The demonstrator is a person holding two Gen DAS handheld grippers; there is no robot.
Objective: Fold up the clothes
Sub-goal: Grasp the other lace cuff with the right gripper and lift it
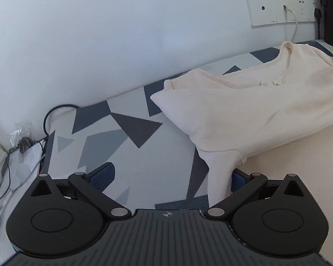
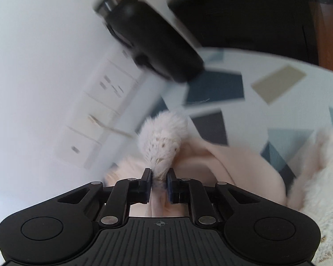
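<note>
The worktop (image 1: 131,130), covered in a pale grey cloth printed with dark blue and grey triangles, is carrying one cream-coloured knitted top (image 1: 244,108) with a small lace trim below its neckline. The garment is lying spread across the right part of the surface in the left wrist view, its long axis running from the neckline near the wall down toward the camera, one sleeve folded across the body and a cuff trailing down beside the right finger.

The left hand-held gripper (image 1: 168,175) is standing with its jaws wide apart and nothing between them; the top is lying ahead of it and to its right, the trailing cuff just beside its right finger.

The right hand-held gripper (image 2: 159,180) is sitting clamped on a fluffy white cuff of the same top (image 2: 162,133), the fabric bunching between the nearly closed pads, so this hand is judged to be the one carrying the fold. The view is blurred.

Against the wall one black cylindrical bottle (image 2: 148,37) is standing, and one row of white wall sockets (image 1: 279,8) is holding one white cable (image 1: 294,26).
</note>
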